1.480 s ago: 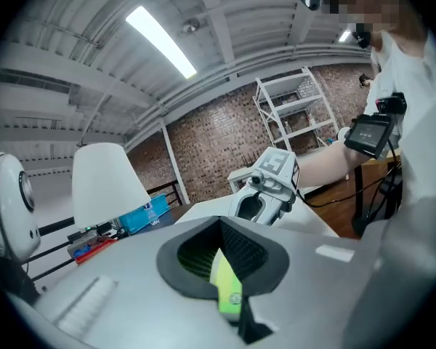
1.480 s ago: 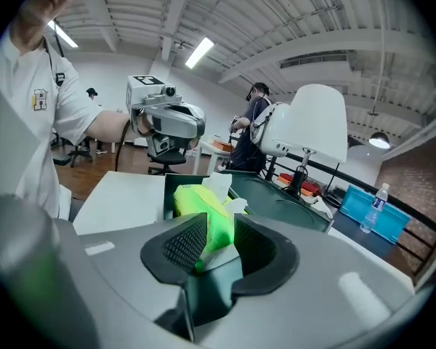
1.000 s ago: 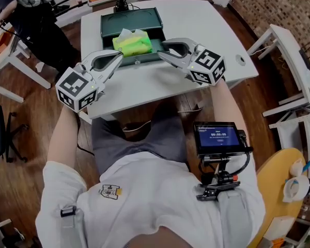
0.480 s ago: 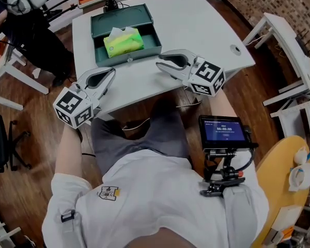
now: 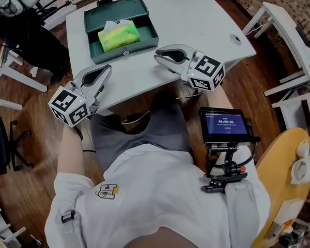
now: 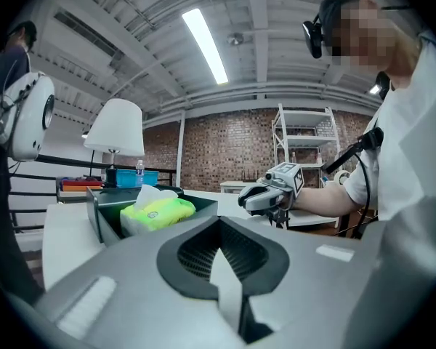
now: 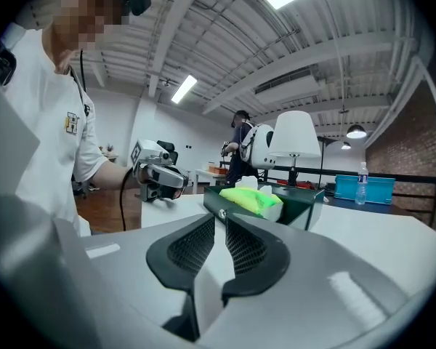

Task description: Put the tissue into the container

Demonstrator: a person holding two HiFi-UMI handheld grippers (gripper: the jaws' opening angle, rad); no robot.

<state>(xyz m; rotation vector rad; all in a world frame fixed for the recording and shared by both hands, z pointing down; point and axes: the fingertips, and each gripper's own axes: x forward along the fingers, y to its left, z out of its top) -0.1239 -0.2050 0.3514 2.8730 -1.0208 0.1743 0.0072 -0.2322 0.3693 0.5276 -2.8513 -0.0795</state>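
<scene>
A yellow-green tissue pack (image 5: 119, 35) lies inside the dark green open container (image 5: 111, 55) at the far left of the white table (image 5: 196, 19). My left gripper (image 5: 108, 67) hovers at the table's near edge, in front of the container, shut and empty; its tips meet (image 6: 219, 218). My right gripper (image 5: 157, 56) is over the table to the container's right; its jaws have just been closing, with a slim gap (image 7: 219, 217) and nothing between them. Both gripper views show the tissue pack (image 6: 160, 211) (image 7: 253, 197) sitting in the container (image 6: 105, 213) (image 7: 301, 206).
A white lamp (image 6: 115, 127) stands behind the container. A person in dark clothes (image 5: 20, 25) stands at the table's far left. A small round hole (image 5: 236, 39) marks the table's right corner. White furniture (image 5: 289, 35) is to the right. A screen (image 5: 226, 124) hangs at my waist.
Both grippers have drawn back from the container toward the table's near edge and dropped lower; the left one now sits at the table's edge. The tissue pack has stayed in the container.
</scene>
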